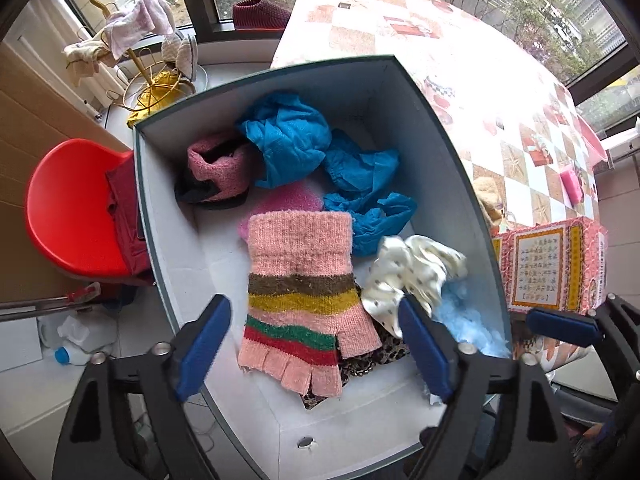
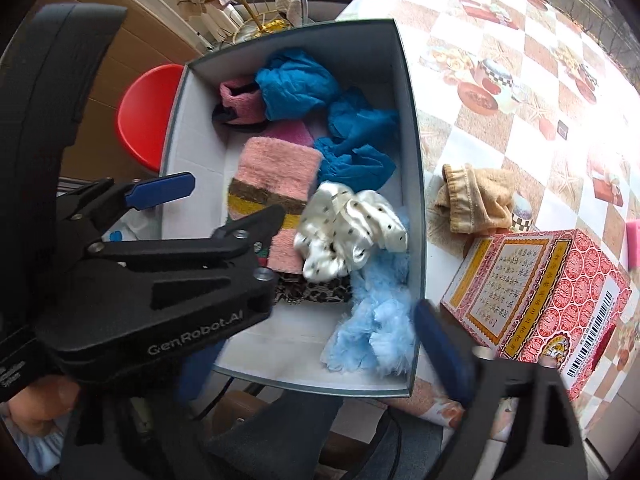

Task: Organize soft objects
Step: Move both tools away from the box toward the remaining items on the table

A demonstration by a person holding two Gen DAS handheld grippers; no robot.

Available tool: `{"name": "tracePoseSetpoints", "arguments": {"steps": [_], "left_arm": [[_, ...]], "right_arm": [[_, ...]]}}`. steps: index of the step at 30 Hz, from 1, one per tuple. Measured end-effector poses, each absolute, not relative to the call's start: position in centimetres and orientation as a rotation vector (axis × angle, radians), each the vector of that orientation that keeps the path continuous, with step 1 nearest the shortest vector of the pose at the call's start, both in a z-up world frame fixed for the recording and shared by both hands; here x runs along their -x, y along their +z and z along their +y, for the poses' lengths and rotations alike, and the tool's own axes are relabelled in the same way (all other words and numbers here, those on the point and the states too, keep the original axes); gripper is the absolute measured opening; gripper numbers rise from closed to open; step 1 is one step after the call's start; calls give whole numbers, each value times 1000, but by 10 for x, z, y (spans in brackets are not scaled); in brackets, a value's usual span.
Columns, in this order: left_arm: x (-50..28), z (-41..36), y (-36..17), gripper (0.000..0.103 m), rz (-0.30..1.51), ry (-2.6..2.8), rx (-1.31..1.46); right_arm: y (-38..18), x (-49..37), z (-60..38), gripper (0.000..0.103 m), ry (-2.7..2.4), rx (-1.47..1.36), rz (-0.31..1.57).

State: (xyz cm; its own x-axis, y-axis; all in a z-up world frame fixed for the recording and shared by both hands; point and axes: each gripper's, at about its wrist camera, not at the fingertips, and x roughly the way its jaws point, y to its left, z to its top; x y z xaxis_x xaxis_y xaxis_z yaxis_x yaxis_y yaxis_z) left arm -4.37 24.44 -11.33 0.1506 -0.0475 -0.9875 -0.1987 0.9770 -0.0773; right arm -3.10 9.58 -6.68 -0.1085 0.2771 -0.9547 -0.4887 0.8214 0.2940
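Along the table's (image 2: 500,92) left edge a box (image 1: 440,128) is set, open-topped, white inside. Contents, left to right: at the far left corner, a pink knit piece (image 1: 218,172) with black lining; beside it, blue cloth (image 1: 288,140) bunched along the far and right walls; at centre, a striped pink glove (image 1: 300,276) laid flat, fingers toward the near wall, over a leopard-print item (image 1: 372,360); right of it, a dotted white scrunchie (image 1: 404,276); at the near right corner, pale blue fluff (image 2: 376,332). Outside the box, on the table: a tan sock (image 2: 476,200), then a red carton (image 2: 548,300). Left gripper (image 1: 316,344): released, spread wide above the glove, nothing grasped. Right gripper (image 2: 316,360): released, spread above the box's near wall, empty.
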Motion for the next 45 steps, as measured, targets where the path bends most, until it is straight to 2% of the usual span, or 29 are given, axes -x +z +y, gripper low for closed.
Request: {"name": "tracePoseSetpoints", "arguments": {"steps": [1, 7, 25, 43, 45], "left_arm": [[44, 246, -110, 102, 1407, 117, 223], [45, 248, -85, 102, 1339, 121, 317], [48, 232, -47, 102, 1315, 154, 220], [11, 196, -34, 103, 1351, 63, 197], [-1, 184, -33, 103, 1360, 32, 191]], "right_arm": [[-58, 34, 99, 98, 659, 169, 1543], [-39, 41, 89, 98, 671, 141, 1503], [12, 44, 83, 98, 696, 145, 1332], [23, 22, 26, 98, 593, 28, 1311], [22, 15, 8, 102, 559, -6, 1312]]}}
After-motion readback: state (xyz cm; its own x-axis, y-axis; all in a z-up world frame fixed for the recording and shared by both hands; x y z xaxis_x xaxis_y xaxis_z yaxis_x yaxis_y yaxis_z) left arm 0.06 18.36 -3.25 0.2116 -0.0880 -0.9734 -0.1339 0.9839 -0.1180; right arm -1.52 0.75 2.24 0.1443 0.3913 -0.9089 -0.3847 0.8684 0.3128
